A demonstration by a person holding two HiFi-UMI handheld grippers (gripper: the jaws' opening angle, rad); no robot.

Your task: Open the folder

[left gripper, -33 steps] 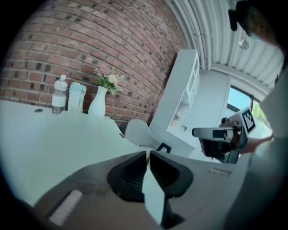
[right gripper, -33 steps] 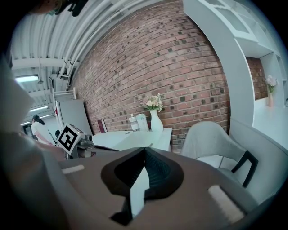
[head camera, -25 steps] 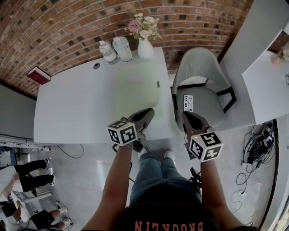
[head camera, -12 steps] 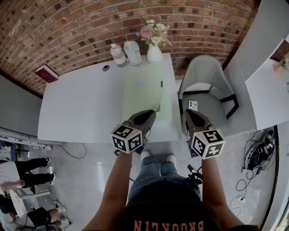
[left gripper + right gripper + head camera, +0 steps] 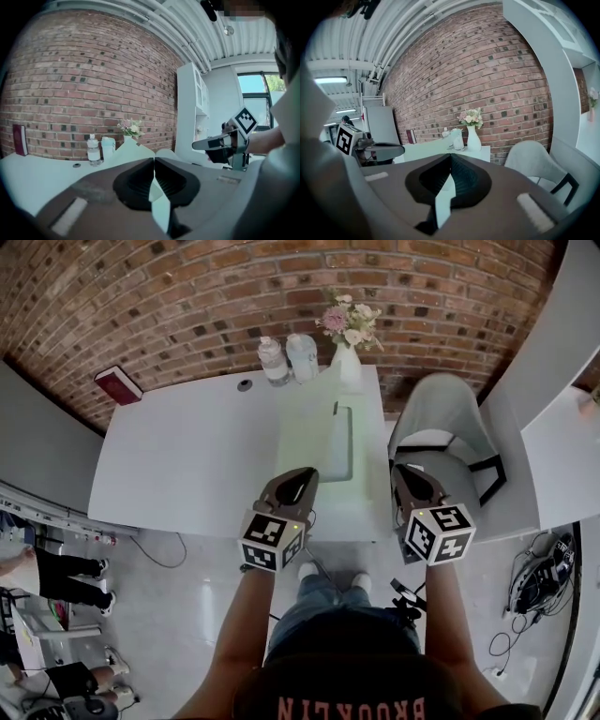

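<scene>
White table [image 5: 178,465] by brick wall [image 5: 187,287]; pale green folder [image 5: 309,423] lies center-right of frame, far end near vase [image 5: 349,367]. L gripper [image 5: 302,474], jaws just closing, pinches folder's near cover edge, cover raised. R gripper [image 5: 405,472] pressed together, empty, lower right over chair [image 5: 455,413].

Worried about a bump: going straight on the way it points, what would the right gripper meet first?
Most likely the right end of the table, with the vase just beyond; depth is unclear. The chair sits off to the right.
</scene>
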